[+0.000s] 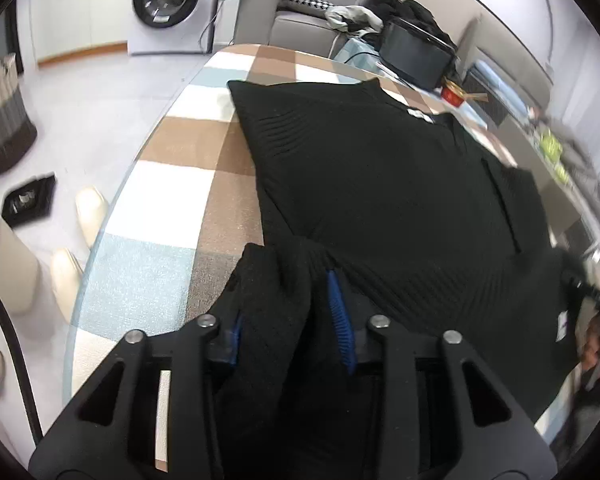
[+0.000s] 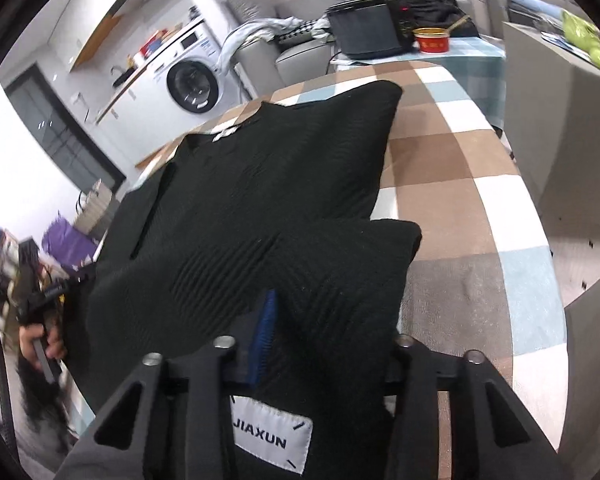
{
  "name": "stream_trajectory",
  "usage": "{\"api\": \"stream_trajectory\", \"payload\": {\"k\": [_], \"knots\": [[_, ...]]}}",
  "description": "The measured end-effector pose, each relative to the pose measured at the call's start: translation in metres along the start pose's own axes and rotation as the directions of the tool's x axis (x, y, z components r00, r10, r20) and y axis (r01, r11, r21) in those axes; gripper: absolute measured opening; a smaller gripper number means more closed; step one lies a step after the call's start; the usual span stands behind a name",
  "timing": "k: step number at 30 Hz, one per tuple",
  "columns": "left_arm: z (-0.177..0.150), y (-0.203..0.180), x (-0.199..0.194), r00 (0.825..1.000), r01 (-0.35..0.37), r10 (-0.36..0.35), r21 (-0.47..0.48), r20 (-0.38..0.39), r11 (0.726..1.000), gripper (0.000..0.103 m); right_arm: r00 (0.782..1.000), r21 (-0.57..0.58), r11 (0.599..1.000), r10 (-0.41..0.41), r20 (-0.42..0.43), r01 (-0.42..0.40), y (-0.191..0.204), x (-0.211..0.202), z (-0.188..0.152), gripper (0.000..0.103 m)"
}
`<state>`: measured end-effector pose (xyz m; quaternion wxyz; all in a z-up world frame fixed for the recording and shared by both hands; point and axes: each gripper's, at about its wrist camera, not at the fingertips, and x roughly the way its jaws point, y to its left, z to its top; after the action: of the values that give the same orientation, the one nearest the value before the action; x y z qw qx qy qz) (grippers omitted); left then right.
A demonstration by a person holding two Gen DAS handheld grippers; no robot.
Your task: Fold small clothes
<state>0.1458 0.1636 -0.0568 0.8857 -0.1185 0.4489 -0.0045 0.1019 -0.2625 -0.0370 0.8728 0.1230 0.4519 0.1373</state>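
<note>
Black ribbed knit top (image 1: 380, 184) is lying across the checked tablecloth (image 1: 172, 184), near hem bunched in both grippers. Your left gripper (image 1: 292, 312) and right gripper (image 2: 324, 340) are each clamped on a fold of it. Carry both corners forward evenly, keep the edge taut, land it square near the collar.

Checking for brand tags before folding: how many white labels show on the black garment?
2. One small white label sits at the far neckline of the black garment; a larger one reading JIAXUN lies on the near hem, at the right gripper. Folds may hide others.
</note>
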Motion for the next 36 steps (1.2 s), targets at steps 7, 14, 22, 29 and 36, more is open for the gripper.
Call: {"api": "stream_trajectory", "payload": {"k": [7, 14, 22, 29, 36], "knots": [[-0.017, -0.017, -0.013, 1.0, -0.017, 0.017, 0.074, -0.008, 0.997, 0.028, 0.999, -0.029, 1.0, 0.003, -0.033, -0.004, 0.004, -0.004, -0.007, 0.033], [-0.057, -0.017, -0.046, 0.999, -0.012, 0.015, 0.089, -0.031, 0.996, 0.028, 0.998, -0.038, 0.999, -0.004, -0.058, 0.002, 0.005, -0.03, -0.04, 0.033], [-0.078, 0.009, -0.081, 0.999, -0.045, 0.045, 0.005, 0.023, 0.999, 0.049, 0.999, 0.016, 0.999, -0.052, 0.007, 0.052, -0.006, -0.067, -0.062, 0.047], [-0.109, 0.034, -0.136, 0.993, -0.069, 0.069, -0.004, 0.1, 0.998, 0.084, 0.998, 0.055, 0.998, -0.047, 0.04, 0.045, -0.019, -0.102, -0.087, 0.082], [-0.154, 0.041, -0.148, 0.996, -0.093, 0.093, 0.023, 0.012, 0.995, 0.084, 1.0, 0.021, 1.0, 0.002, -0.027, -0.001, -0.015, -0.102, -0.114, 0.082]]}}
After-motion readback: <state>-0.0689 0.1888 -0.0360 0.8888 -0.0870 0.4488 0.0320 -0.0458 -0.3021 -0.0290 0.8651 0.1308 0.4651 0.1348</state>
